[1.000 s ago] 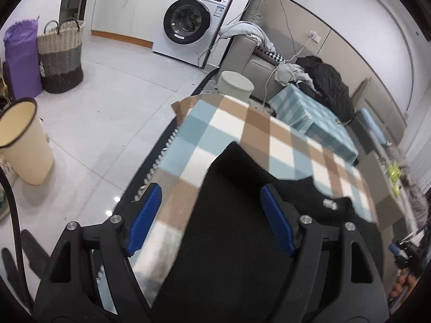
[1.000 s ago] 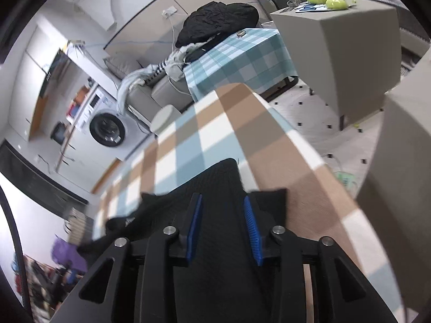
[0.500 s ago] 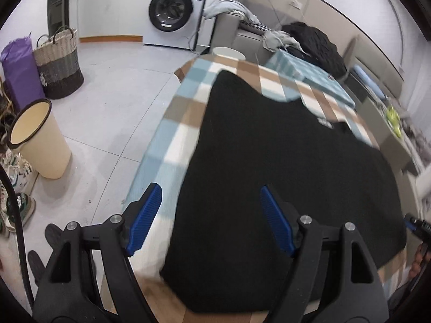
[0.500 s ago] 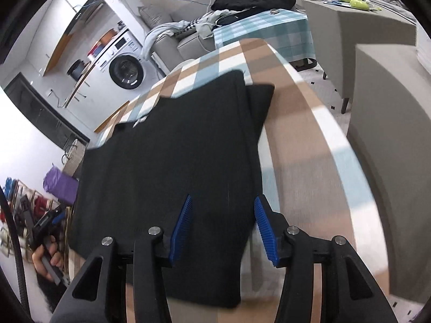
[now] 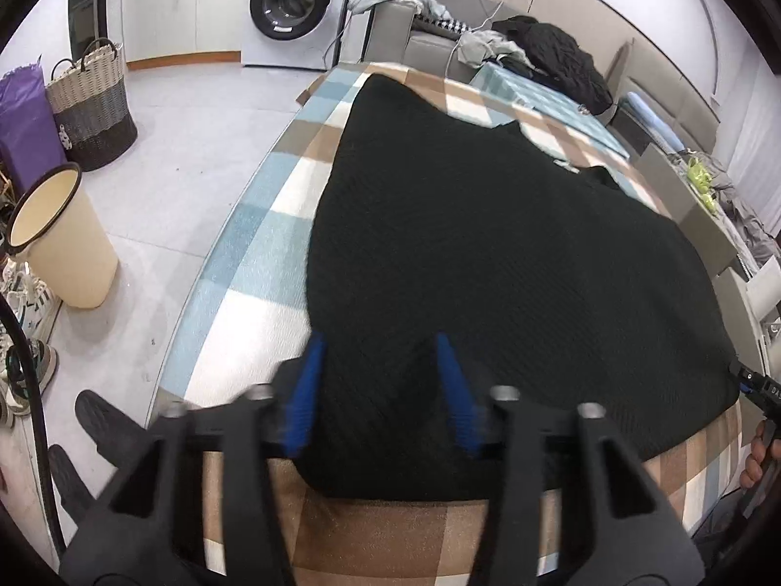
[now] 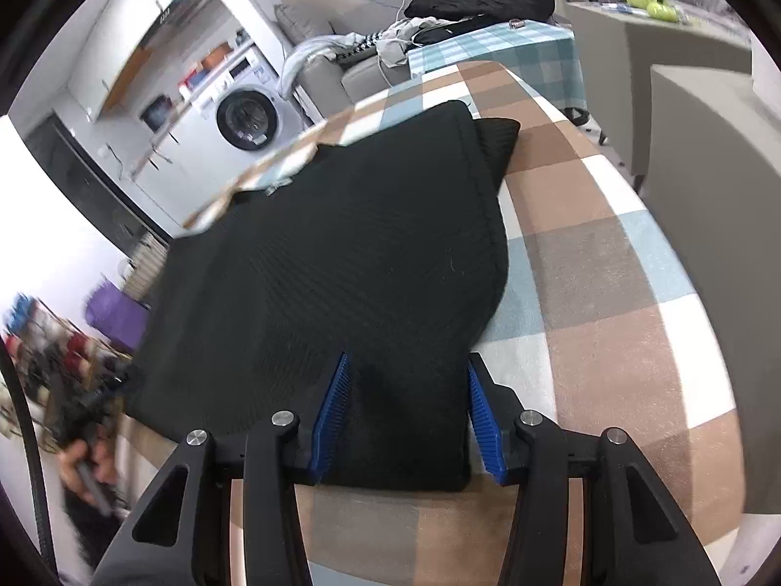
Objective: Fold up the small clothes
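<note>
A black knit garment lies spread flat on the checked table. It also shows in the right wrist view, with a folded-under part at its far right corner. My left gripper is open, its blue pads either side of the garment's near left edge. My right gripper is open, its blue pads straddling the garment's near right corner. Neither gripper visibly pinches the cloth.
A cream bin, a woven basket and a purple bag stand on the floor to the left. A washing machine is at the back. A sofa with clothes lies beyond the table. A grey block stands right of the table.
Both grippers have pulled back to the garment's near edge. The left jaws have narrowed from wide open. The right jaws have widened. The garment now lies spread flat.
</note>
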A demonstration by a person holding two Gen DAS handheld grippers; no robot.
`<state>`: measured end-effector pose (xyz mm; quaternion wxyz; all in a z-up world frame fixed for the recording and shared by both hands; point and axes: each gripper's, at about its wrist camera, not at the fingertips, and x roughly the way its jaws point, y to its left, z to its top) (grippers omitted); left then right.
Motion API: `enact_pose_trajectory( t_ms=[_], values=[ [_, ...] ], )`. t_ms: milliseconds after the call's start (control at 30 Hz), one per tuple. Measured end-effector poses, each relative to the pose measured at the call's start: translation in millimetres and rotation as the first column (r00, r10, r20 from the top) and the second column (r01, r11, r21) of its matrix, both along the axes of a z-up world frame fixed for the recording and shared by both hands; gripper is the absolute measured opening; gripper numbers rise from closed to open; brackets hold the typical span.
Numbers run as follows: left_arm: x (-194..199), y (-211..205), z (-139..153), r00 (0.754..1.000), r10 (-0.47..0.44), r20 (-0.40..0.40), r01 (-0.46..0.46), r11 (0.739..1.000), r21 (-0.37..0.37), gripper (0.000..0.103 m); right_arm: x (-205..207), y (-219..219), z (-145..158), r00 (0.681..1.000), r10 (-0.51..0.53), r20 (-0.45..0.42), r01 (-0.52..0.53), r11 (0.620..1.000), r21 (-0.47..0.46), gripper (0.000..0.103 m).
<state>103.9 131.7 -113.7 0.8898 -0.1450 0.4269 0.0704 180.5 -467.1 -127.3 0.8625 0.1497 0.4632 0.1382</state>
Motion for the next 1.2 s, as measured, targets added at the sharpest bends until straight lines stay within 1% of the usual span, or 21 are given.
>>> enact_pose_trajectory(
  t_ms=[33,67,100,133,200,300,400,467,567,667,767,833,900,967,1067,1100,1200],
  values=[
    [-1,0,-2,1.0,0.002,0.0,-0.002,1.0,-0.002,0.026,-2,2,1,1.0,-0.018,0.017,0.018,0.999,-0.044,0.044],
    [-2,-1,-3,1.0,0.005,0.001,-0.005,1.0,-0.002,0.019,-4,4,1,1.0,-0.012,0.025,0.013,0.998,-0.058,0.034],
    [-3,-2,-3,1.0,0.008,0.007,-0.008,1.0,0.0,0.017,-3,4,0,1.0,-0.007,0.027,0.008,0.999,-0.054,0.029],
    [-4,-3,-2,1.0,0.004,0.012,-0.004,1.0,0.005,0.015,-3,3,0,1.0,-0.009,0.029,0.011,0.999,-0.047,0.028],
    [-2,-3,-1,1.0,0.002,0.012,-0.002,1.0,0.012,0.012,-1,4,0,0.999,-0.004,0.036,0.006,0.999,-0.054,0.013],
    [-5,-4,1,1.0,-0.003,0.012,0.003,1.0,0.017,0.01,-1,5,1,0.999,-0.007,0.042,0.009,0.998,-0.055,0.009],
    [-12,-5,2,1.0,-0.01,0.012,0.01,1.0,0.01,0.01,-6,4,-1,1.0,-0.005,0.029,0.007,0.996,-0.084,0.008],
    [-19,-6,2,1.0,-0.009,0.011,0.009,1.0,0.009,0.01,-8,5,-4,1.0,-0.009,0.005,0.009,0.997,-0.078,0.008],
    [-29,-8,4,1.0,-0.014,0.007,0.014,1.0,0.008,0.01,-22,-1,-5,1.0,-0.025,-0.012,0.024,0.998,-0.062,0.008],
    [-39,-10,5,1.0,-0.018,0.005,0.018,1.0,0.008,0.01,-33,-6,-4,0.999,-0.035,-0.022,0.034,0.998,-0.054,0.008],
    [-44,-10,5,1.0,-0.02,0.007,0.02,1.0,0.007,0.01,-33,-8,-3,0.999,-0.035,-0.025,0.033,0.998,-0.049,0.009],
    [-45,-11,4,1.0,-0.019,0.007,0.019,1.0,0.007,0.01,-28,-12,-1,0.999,-0.041,-0.018,0.041,0.999,-0.022,0.013],
    [-49,-11,4,1.0,-0.014,0.008,0.014,1.0,0.0,0.01,-24,-18,2,0.998,-0.059,-0.02,0.059,0.998,-0.002,0.021],
    [-51,-11,5,1.0,-0.01,0.011,0.01,1.0,-0.001,0.01,-19,-28,4,0.996,-0.094,-0.005,0.094,0.995,0.035,0.024],
    [-53,-10,7,1.0,-0.006,0.013,0.006,1.0,-0.002,0.01,-9,-40,3,0.991,-0.133,0.0,0.132,0.987,0.093,0.025],
    [-50,-9,9,1.0,-0.003,0.012,0.003,1.0,-0.005,0.01,-1,-44,0,0.989,-0.146,-0.012,0.147,0.984,0.106,0.025],
    [-50,-6,12,1.0,0.006,0.014,-0.006,1.0,-0.013,0.01,10,-47,-5,0.989,-0.142,-0.032,0.145,0.979,0.142,0.025]
  ],
)
